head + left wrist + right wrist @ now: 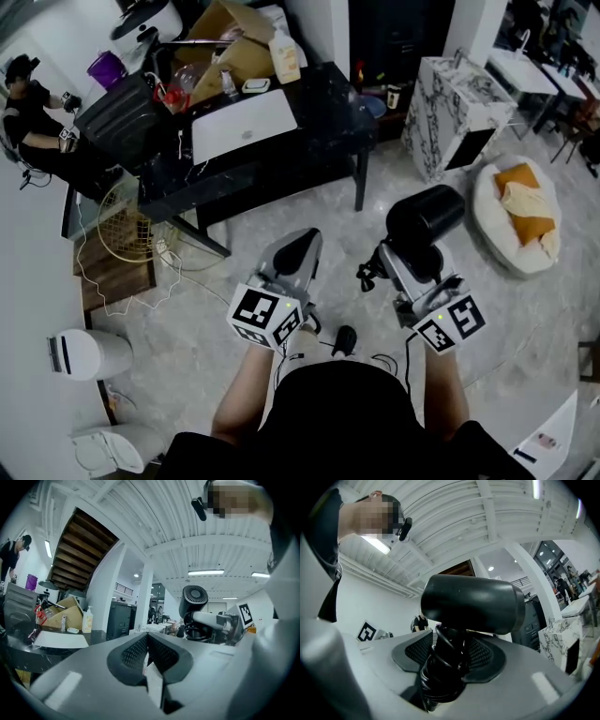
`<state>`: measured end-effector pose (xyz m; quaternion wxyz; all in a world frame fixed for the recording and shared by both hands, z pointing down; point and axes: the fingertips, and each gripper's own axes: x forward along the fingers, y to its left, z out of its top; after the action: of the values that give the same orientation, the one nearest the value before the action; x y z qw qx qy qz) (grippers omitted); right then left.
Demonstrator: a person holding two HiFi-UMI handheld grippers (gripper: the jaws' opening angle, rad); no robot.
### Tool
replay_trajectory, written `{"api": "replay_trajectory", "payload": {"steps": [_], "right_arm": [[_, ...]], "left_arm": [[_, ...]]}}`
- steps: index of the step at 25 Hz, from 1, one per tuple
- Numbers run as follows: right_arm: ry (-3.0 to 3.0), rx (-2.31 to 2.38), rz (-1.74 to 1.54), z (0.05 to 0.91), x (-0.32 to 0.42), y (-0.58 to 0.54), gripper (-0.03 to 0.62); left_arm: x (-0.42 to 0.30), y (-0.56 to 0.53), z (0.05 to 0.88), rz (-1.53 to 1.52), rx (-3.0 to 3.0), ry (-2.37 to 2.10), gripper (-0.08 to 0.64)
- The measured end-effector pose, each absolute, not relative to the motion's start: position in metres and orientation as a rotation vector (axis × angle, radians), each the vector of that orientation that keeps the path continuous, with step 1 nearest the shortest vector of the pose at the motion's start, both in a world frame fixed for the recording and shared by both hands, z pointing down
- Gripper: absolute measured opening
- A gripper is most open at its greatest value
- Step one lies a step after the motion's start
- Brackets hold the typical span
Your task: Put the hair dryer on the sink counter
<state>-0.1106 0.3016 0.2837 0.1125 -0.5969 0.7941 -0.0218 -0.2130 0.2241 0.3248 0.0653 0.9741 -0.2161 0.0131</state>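
Just short of the black table (309, 141), my right gripper (410, 261) grips the hair dryer (427, 217) by its cord-wrapped handle (440, 667), jaws spread wide around it. The heavy barrel (471, 604) rides above the pads (483, 651), so I judge it could tip or slip on the coils if I swing. My left gripper (148, 641) is closed and empty. Right of the table, a round white bed (492, 220) holds orange cushions (527, 228). On the table is an open cardboard box (234, 47), contents unclear. At the table's left end stands a wire basket (127, 225).
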Motion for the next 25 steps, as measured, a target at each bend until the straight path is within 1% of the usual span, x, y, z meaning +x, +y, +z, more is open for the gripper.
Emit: {"api": "replay_trajectory", "payload": {"steps": [13,25], "right_arm": [[2.334,-1.721,-0.078,0.286,-0.09,0.283,0.221],[2.367,-1.73,-0.087,0.289,-0.023,0.213,0.221]], "left_arm": [[-0.202,0.208,0.332,0.052,2.925,-0.701,-0.002],[-0.136,0.136,0.341,0.052,2.907,-0.734,-0.002]]}}
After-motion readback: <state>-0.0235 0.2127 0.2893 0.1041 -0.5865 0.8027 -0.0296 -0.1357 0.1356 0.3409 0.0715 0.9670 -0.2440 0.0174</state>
